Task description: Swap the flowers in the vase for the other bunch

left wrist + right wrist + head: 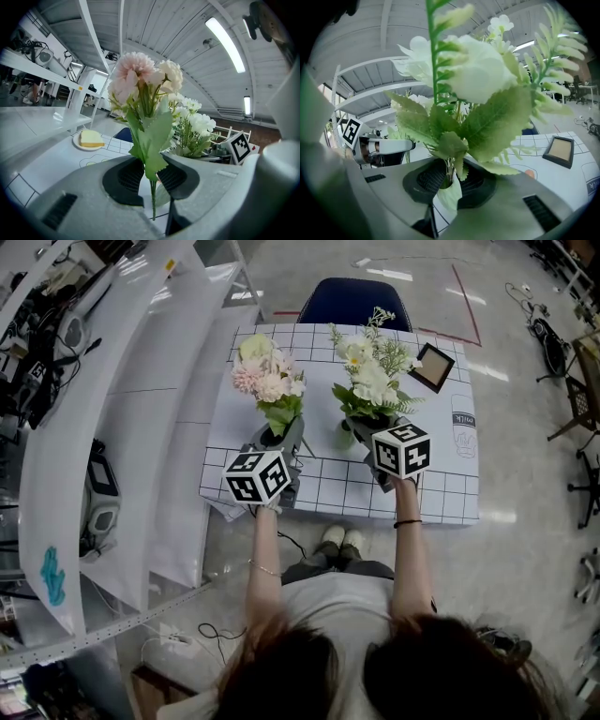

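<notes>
Left gripper view: the left gripper (pixel 151 176) has its jaws drawn narrow on the thin green stems of the pink bunch (pixel 140 82), dark pads pressing from both sides, one stem end poking out below. The bunch stands upright, a toothed leaf draped over the gap and pale pink and cream heads on top. Right gripper view: the right gripper (pixel 449 180) has its jaws narrow as well, closed on the stems of the white bunch (pixel 478 75); a pale leaf-like piece hangs under the grip, and I cannot tell what it is. Broad green leaves and fern sprigs spread above the pads, with white blooms at the crown. Head view: both bunches are held side by side and apart over the near half of the gridded worktop (pixel 441 493), pink at the person's left, white at the right. Further out, a plate (pixel 89 139) with a yellow slab sits on the worktop, a small picture frame (pixel 432 367) lies near the far right corner, and a blue chair (pixel 356 301) stands behind the far edge.
</notes>
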Motion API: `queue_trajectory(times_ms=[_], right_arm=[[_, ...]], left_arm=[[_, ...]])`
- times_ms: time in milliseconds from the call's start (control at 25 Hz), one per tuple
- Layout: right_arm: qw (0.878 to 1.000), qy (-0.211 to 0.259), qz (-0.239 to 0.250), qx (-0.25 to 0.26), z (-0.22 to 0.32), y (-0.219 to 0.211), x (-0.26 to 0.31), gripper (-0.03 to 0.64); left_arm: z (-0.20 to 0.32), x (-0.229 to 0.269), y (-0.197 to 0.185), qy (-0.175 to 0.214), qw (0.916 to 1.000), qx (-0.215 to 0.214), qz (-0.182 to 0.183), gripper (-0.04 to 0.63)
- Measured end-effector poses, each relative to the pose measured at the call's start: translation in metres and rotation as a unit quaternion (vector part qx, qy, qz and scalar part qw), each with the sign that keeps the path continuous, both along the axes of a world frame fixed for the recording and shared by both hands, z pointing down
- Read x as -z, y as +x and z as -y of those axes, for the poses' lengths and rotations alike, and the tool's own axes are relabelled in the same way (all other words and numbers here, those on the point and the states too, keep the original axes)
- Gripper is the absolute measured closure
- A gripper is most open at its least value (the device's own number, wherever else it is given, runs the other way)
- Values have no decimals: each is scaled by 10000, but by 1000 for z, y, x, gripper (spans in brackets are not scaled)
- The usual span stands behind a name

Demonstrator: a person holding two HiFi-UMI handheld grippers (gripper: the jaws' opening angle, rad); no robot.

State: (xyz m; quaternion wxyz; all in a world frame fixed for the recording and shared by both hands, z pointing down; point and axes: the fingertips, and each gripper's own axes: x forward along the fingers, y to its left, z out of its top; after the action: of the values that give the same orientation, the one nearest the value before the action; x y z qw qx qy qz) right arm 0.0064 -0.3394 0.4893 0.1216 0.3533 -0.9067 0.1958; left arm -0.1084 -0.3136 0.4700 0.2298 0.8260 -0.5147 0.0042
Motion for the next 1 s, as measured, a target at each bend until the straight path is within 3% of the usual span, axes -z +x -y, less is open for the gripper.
queue_trajectory(times_ms=[1000], right_arm=[[9991, 168, -384, 65, -5, -8, -14, 563]], left_arm=[[-6, -11, -4, -170, 9998, 33, -69, 511]])
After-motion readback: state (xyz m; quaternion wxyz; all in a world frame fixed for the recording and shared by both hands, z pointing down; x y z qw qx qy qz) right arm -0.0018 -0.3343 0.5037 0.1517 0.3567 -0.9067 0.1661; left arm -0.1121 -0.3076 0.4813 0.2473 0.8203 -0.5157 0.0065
